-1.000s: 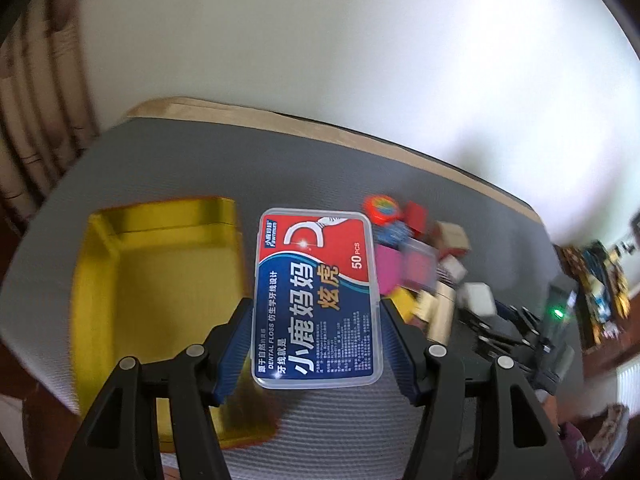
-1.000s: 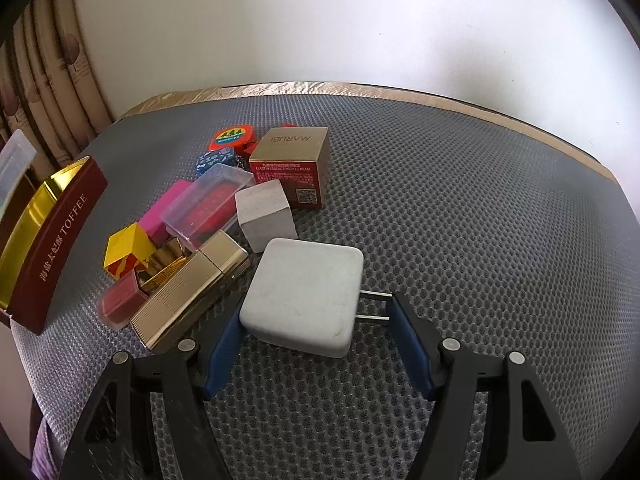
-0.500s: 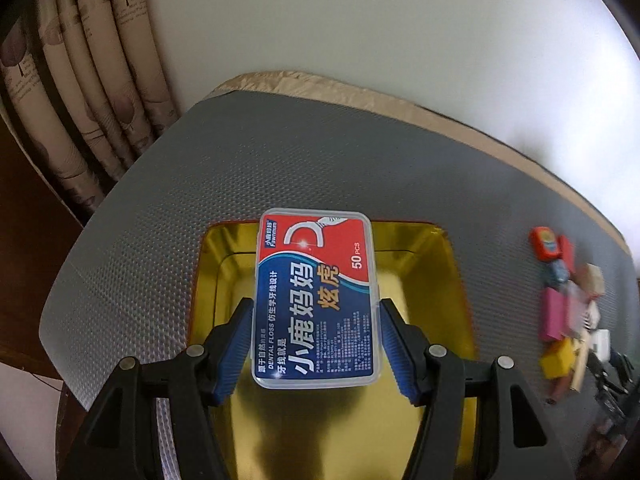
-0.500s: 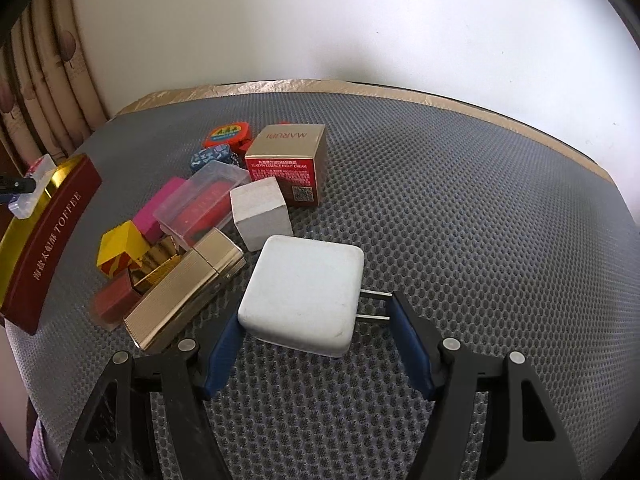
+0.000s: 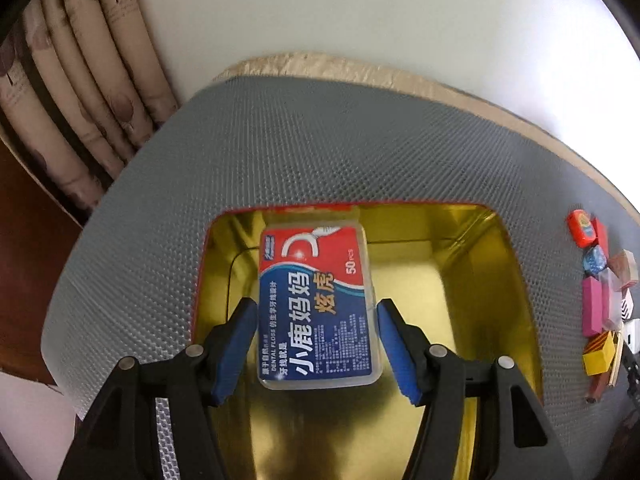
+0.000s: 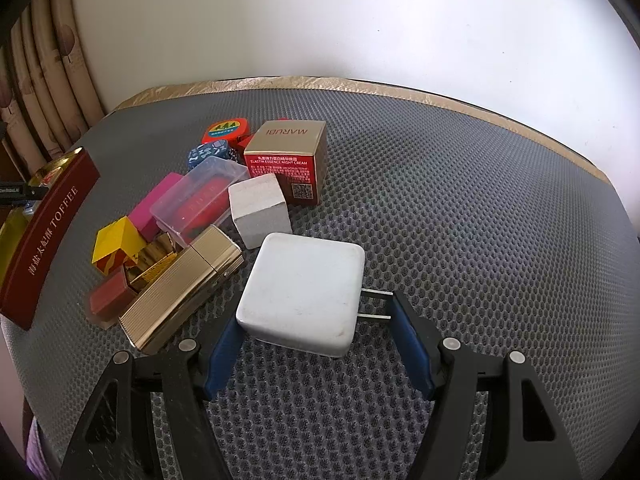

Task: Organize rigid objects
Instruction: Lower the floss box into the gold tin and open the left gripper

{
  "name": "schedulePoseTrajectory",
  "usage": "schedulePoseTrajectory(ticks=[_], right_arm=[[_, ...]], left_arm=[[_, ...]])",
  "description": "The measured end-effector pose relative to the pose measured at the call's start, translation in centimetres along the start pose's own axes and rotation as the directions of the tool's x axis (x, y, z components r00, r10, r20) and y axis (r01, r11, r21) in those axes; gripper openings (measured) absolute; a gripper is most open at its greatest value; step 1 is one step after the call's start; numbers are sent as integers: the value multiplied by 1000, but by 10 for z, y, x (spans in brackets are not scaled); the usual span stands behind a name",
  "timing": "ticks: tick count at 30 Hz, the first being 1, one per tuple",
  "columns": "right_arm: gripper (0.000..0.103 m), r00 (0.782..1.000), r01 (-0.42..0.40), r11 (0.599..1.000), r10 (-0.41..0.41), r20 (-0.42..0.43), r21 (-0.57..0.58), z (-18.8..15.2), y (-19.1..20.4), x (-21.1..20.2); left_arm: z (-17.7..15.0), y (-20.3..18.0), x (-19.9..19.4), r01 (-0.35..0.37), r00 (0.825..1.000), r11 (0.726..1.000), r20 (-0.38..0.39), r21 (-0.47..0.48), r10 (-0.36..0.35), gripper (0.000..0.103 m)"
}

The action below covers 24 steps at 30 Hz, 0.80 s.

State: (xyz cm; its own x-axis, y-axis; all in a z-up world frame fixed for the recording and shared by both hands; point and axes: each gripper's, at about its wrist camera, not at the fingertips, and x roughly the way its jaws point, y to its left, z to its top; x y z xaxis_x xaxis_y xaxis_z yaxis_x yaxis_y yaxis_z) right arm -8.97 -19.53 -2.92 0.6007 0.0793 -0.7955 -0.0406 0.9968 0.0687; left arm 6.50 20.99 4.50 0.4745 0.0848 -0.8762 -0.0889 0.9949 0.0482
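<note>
My left gripper is over the gold tin tray. The dental floss box lies between its jaws, tilted, far end against the tray's back wall. The left pad touches it; a small gap shows at the right pad. My right gripper holds a white plug charger between its jaws, the prongs against the right finger, just above the grey mat.
A cluster lies left of the charger: a gold ribbed case, white cube, MARUBI box, clear box, pink block, yellow block, orange tape measure. The tin's red TOFFEE side stands at the left.
The left gripper swung from the cluster over to the tray and lowered the floss box into it; its jaws have spread slightly. The right gripper with the charger stayed nearly still.
</note>
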Motion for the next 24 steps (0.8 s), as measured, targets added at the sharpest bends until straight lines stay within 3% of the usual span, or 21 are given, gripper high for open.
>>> schedulePoseTrajectory(ticks=[5, 12, 16, 24], right_arm=[[66, 1000, -8, 1000, 8, -6, -1, 0, -2, 1], [66, 999, -31, 999, 31, -37, 13, 0, -6, -1], [65, 996, -59, 997, 62, -58, 51, -4, -12, -7], [65, 985, -132, 978, 148, -93, 163, -19, -28, -26]], left_arm=[[-7, -15, -38, -27, 995, 998, 98, 50, 22, 63], [-36, -47, -104, -85, 975, 991, 213, 103, 62, 63], [-51, -63, -130, -91, 969, 989, 241, 118, 60, 64], [-71, -94, -165, -21, 974, 989, 226, 147, -13, 64]])
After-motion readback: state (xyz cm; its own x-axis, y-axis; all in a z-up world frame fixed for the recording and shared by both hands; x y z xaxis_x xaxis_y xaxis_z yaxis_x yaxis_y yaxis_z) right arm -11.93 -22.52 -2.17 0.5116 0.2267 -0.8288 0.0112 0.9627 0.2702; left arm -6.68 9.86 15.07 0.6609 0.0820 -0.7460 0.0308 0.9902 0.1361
